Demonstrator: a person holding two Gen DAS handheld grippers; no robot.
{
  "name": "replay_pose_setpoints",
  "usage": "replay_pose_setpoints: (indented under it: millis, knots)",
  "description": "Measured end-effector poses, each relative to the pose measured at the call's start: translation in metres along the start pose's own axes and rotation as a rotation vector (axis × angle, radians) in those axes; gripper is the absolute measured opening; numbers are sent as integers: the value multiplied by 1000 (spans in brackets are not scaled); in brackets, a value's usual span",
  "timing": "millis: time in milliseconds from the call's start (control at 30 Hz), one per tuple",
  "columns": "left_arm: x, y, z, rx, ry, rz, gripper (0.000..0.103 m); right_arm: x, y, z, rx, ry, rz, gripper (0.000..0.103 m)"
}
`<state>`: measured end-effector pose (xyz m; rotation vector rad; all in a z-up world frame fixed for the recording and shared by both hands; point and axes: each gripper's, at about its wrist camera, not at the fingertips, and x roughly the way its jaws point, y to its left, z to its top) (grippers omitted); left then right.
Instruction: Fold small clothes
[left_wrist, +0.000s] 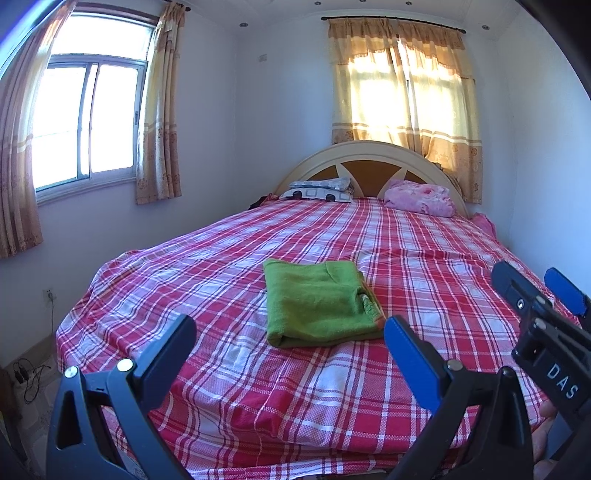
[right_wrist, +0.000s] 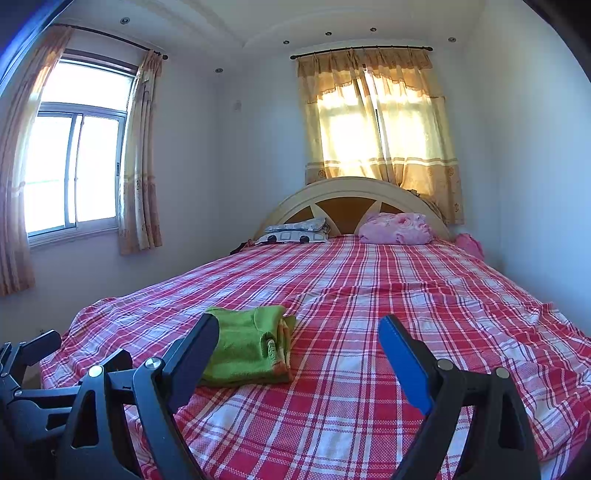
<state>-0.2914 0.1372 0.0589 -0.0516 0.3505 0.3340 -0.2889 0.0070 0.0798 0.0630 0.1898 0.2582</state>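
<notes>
A green garment (left_wrist: 319, 301) lies folded into a neat rectangle on the red plaid bedspread (left_wrist: 424, 243), near the foot of the bed. My left gripper (left_wrist: 290, 332) is open and empty, held just short of the garment's near edge. My right gripper (right_wrist: 299, 330) is open and empty; the garment (right_wrist: 247, 347) lies at its left, partly behind the left finger (right_wrist: 195, 354). The right gripper also shows in the left wrist view (left_wrist: 535, 284), at the right above the bed. The left gripper's body shows at the lower left of the right wrist view (right_wrist: 26, 373).
A patterned pillow (left_wrist: 319, 189) and a pink pillow (left_wrist: 419, 197) lie against the arched headboard (left_wrist: 369, 155). Curtained windows (left_wrist: 85, 118) are on the left and back walls. A wall runs close along the bed's right side. Cables (left_wrist: 29, 376) lie on the floor at the left.
</notes>
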Motion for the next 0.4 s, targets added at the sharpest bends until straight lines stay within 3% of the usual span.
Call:
replay_pose_setpoints:
  millis: [400]
  knots:
    - [4,2,-1,0,17,-25,103,2,-5,-5,10,15,-3,89]
